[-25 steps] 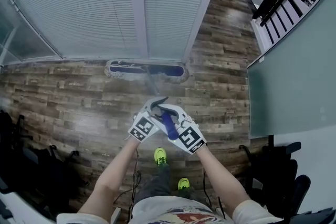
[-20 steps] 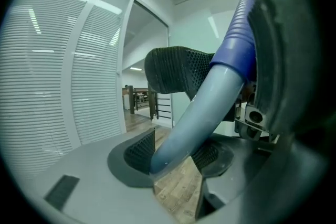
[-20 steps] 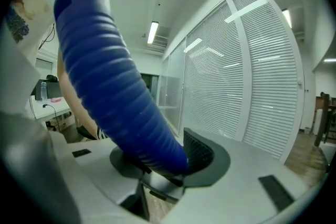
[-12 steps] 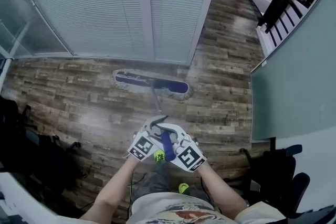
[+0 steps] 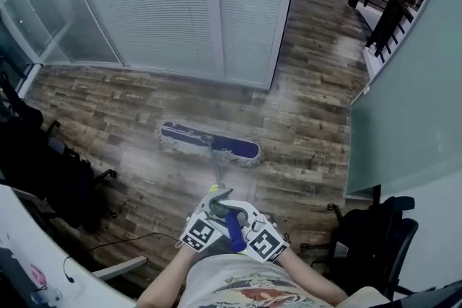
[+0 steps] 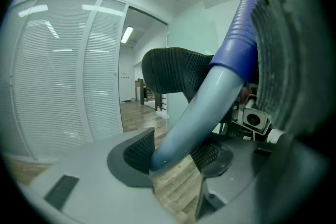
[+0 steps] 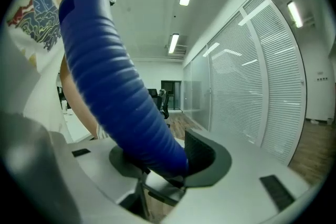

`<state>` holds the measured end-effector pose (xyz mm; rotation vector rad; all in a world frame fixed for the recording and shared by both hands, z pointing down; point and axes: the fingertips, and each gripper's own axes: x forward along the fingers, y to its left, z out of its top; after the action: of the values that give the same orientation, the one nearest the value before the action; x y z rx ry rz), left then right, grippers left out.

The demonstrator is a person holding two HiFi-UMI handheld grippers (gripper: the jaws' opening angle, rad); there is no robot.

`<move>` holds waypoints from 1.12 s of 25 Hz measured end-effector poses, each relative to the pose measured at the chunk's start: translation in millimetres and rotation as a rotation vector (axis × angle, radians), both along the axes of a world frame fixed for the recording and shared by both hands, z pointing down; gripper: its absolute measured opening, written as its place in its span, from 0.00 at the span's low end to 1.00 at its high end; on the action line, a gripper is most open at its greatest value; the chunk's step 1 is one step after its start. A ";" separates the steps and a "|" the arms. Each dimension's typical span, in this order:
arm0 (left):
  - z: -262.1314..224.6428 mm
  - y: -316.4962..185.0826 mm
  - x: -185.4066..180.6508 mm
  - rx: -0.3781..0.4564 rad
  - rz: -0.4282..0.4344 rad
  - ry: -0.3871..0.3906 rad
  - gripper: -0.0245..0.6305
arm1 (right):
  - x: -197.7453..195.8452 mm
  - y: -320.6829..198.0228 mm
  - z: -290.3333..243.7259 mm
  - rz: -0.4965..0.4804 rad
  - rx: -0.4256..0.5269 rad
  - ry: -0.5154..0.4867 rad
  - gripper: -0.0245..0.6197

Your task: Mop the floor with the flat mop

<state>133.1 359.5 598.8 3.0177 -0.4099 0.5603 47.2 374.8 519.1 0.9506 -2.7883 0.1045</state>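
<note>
The flat mop head (image 5: 209, 142), blue with a pale fringe, lies flat on the wood-plank floor (image 5: 108, 104), well away from the blinds wall. Its grey pole (image 5: 216, 168) runs back to a blue ribbed grip (image 5: 233, 231) in front of my body. My left gripper (image 5: 209, 216) is shut on the grey pole (image 6: 205, 107) just below the grip, with the pads on both sides. My right gripper (image 5: 249, 226) is shut on the blue grip (image 7: 115, 92) higher up. Both grippers (image 6: 173, 150) (image 7: 163, 160) sit close together, almost touching.
A glass wall with white blinds (image 5: 166, 3) runs along the far side. Dark office chairs (image 5: 43, 169) and a white desk edge (image 5: 29, 256) stand at the left. A frosted partition (image 5: 411, 97) and a black chair (image 5: 375, 234) are at the right. A cable (image 5: 123, 242) lies on the floor.
The mop head has slid back from the foot of the blinds wall toward me, and I have stepped backward. Both grippers have kept their hold on the handle.
</note>
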 end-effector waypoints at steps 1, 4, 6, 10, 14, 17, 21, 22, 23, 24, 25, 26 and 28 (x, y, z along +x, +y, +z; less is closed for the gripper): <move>-5.5 21.6 -5.5 -0.008 -0.019 0.002 0.31 | -5.5 22.5 -5.7 -0.017 -0.009 -0.004 0.29; -21.8 71.5 -21.1 -0.027 -0.080 0.015 0.31 | -21.4 75.3 -24.6 -0.079 -0.019 -0.009 0.29; -24.5 91.5 -28.4 -0.035 -0.119 0.026 0.31 | -28.3 97.9 -27.0 -0.128 -0.006 0.002 0.29; -23.6 98.8 -40.9 -0.038 -0.143 0.039 0.31 | -40.9 107.6 -26.6 -0.164 0.012 0.000 0.29; -28.6 84.1 -39.5 -0.037 -0.175 0.066 0.31 | -41.4 97.1 -28.6 -0.213 0.034 -0.005 0.29; -28.7 66.7 -46.5 -0.030 -0.192 0.070 0.30 | -48.8 82.2 -29.2 -0.248 0.067 -0.001 0.29; -22.0 30.6 -53.7 -0.033 -0.204 0.073 0.31 | -54.5 47.5 -20.5 -0.250 0.075 0.011 0.29; -21.1 19.0 -54.2 -0.031 -0.208 0.074 0.31 | -54.7 36.4 -18.8 -0.251 0.071 0.012 0.29; -20.8 5.8 -55.3 -0.030 -0.211 0.075 0.31 | -55.5 23.8 -17.7 -0.251 0.067 0.012 0.29; -20.8 -9.0 -57.0 -0.027 -0.212 0.075 0.31 | -57.1 9.4 -17.4 -0.252 0.065 0.009 0.29; -20.8 -25.3 -59.0 -0.026 -0.211 0.075 0.31 | -59.3 -6.5 -17.5 -0.254 0.067 0.008 0.29; -20.7 -42.6 -61.2 -0.026 -0.207 0.076 0.31 | -61.7 -23.4 -16.9 -0.256 0.067 0.008 0.29; -20.0 -78.6 -66.1 -0.031 -0.206 0.082 0.31 | -66.7 -58.6 -14.1 -0.259 0.061 0.014 0.29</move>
<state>67.0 280.9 578.8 2.9087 -0.6893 0.4221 -19.4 316.2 505.0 0.5920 -2.8867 -0.0240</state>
